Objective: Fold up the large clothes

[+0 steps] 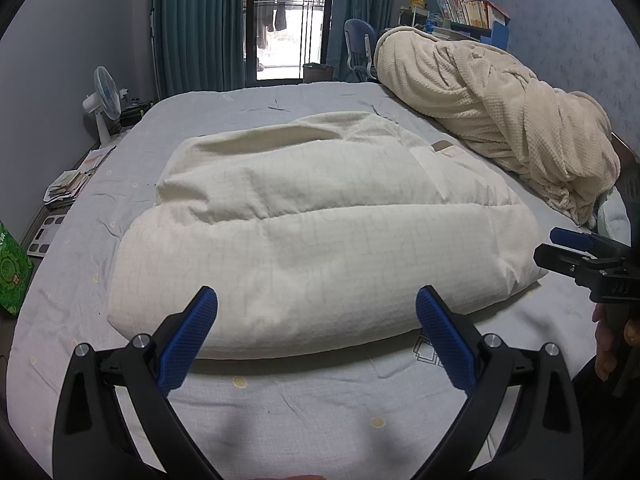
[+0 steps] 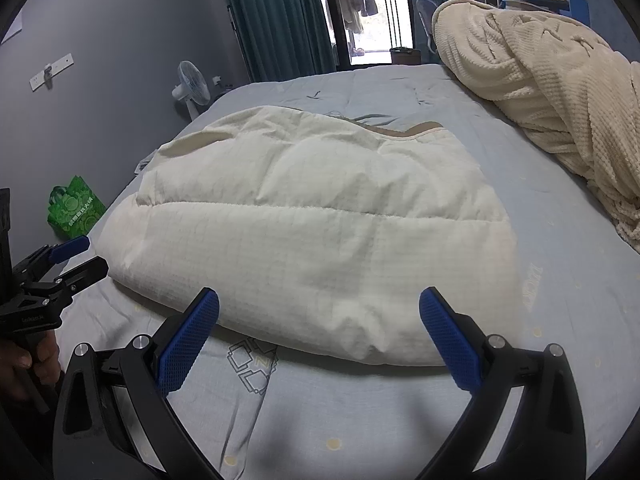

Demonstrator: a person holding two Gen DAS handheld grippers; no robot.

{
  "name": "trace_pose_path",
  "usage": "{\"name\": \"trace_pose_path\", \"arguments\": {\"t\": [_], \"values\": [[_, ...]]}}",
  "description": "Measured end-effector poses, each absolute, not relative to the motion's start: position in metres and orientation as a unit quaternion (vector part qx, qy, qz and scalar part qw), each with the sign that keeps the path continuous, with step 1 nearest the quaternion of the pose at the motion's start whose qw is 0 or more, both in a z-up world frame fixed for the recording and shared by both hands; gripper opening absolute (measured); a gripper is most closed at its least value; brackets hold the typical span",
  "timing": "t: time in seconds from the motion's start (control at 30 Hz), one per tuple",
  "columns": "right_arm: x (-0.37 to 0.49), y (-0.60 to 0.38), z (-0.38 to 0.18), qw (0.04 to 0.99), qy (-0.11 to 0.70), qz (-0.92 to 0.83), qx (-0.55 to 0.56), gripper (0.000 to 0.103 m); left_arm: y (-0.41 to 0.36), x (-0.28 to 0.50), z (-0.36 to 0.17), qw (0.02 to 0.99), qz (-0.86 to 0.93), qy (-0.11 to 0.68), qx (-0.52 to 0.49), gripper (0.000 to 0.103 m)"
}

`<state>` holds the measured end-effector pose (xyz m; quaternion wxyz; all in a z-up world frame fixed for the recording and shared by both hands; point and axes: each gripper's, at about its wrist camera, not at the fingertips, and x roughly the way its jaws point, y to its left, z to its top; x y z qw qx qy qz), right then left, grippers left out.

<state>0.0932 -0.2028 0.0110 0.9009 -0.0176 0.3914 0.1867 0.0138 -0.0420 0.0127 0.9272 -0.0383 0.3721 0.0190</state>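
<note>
A cream quilted puffy garment (image 1: 320,232) lies folded into a thick bundle in the middle of the bed, with a brown lining edge at its far side (image 2: 416,130). My left gripper (image 1: 316,304) is open and empty, just short of the bundle's near edge. My right gripper (image 2: 319,306) is open and empty, also just short of the near edge. The right gripper shows at the right edge of the left wrist view (image 1: 560,250), beside the bundle's right end. The left gripper shows at the left edge of the right wrist view (image 2: 80,258), beside the bundle's left end.
The bed has a pale grey-blue sheet (image 1: 280,400). A bunched cream fleece blanket (image 1: 500,116) lies along the bed's right side. On the floor to the left are a white fan (image 1: 105,100), stacked papers (image 1: 68,188) and a green bag (image 2: 74,208). Curtains and a glass door stand behind.
</note>
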Motion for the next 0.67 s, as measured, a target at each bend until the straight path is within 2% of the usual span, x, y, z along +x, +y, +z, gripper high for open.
{"name": "trace_pose_path", "arguments": {"t": [0.67], "values": [[0.0931,-0.2028,0.0110,0.901,0.392,0.187,-0.017,0.096,-0.0389,0.0143,0.0111,0.925,0.022,0.377,-0.041,0.095]]}}
